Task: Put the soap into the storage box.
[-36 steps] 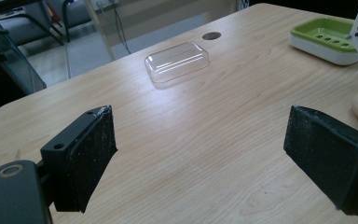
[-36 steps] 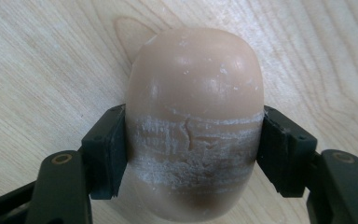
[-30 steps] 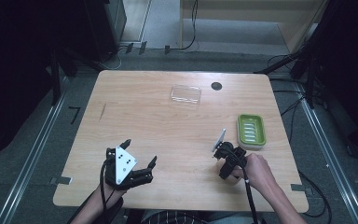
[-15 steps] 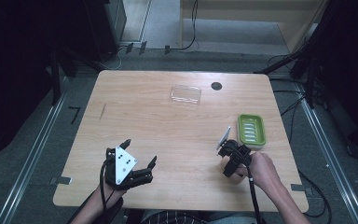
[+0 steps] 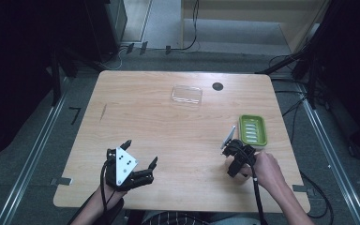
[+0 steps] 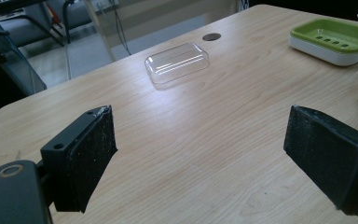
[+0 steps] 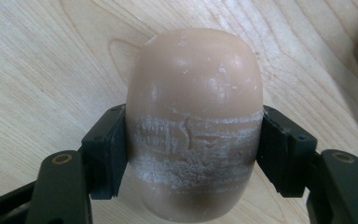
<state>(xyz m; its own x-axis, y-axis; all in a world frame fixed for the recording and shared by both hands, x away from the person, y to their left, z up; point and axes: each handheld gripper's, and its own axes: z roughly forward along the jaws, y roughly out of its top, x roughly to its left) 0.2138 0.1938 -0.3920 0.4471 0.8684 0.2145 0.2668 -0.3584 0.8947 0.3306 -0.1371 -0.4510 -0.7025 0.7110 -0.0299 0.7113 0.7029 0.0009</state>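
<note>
The right gripper (image 7: 193, 154) clamps a tan soap bar (image 7: 193, 121) between its pads, near the table's (image 5: 168, 126) right edge, just beside the green soap dish (image 5: 253, 130). The left gripper (image 6: 205, 154) stands wide open, empty, near the front-left corner.

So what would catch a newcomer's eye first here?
Probably the tan soap bar, scuffed white across its middle, clamped between the right gripper's jaws just above the wood. Next, the bright green soap dish near the table's right edge, and the clear plastic lid lying alone toward the far side.
</note>
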